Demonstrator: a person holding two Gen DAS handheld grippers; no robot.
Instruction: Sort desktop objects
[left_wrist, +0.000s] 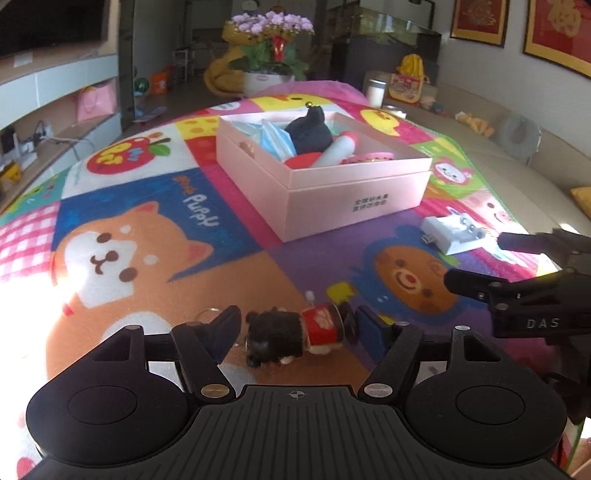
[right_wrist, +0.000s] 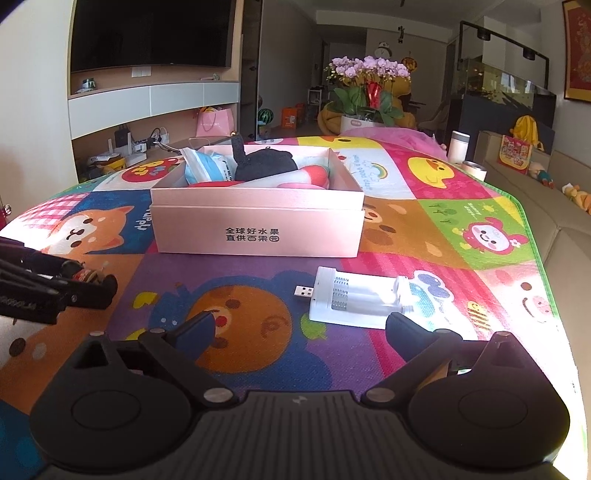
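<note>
While I looked through both wrist cameras, the sorting seemed to me more than half done. The open pale pink cardboard box (right_wrist: 258, 229) already held several things: a dark knitted sock-like piece (right_wrist: 264, 166), some blue and white plastic packets (right_wrist: 207, 168), and a smooth white tube with a red end (right_wrist: 295, 177). Two objects were left outside it, on the soft fleece blanket with bright cartoon animals (left_wrist: 122, 240).

The first one was a small plush doll keyring with black fuzzy hair and a red jacket (left_wrist: 295, 334), lying on its side in front of the box, on the left-hand side. My left gripper (left_wrist: 300, 328) stood around this doll, one finger at the head end and one at the feet end. The right finger looked to touch the feet; at the head a small gap was visible, so I judged it was not yet clamped.

The second one was a white hard plastic USB battery charger with a clear lid (right_wrist: 354, 297), just in front of the box, towards its right corner. My right gripper (right_wrist: 301, 328) hovered near it with the jaws wide apart and nothing between them.

The doll looked soft and easy to squeeze, the charger rigid, flat and glossy, maybe slippery at the edges.
</note>
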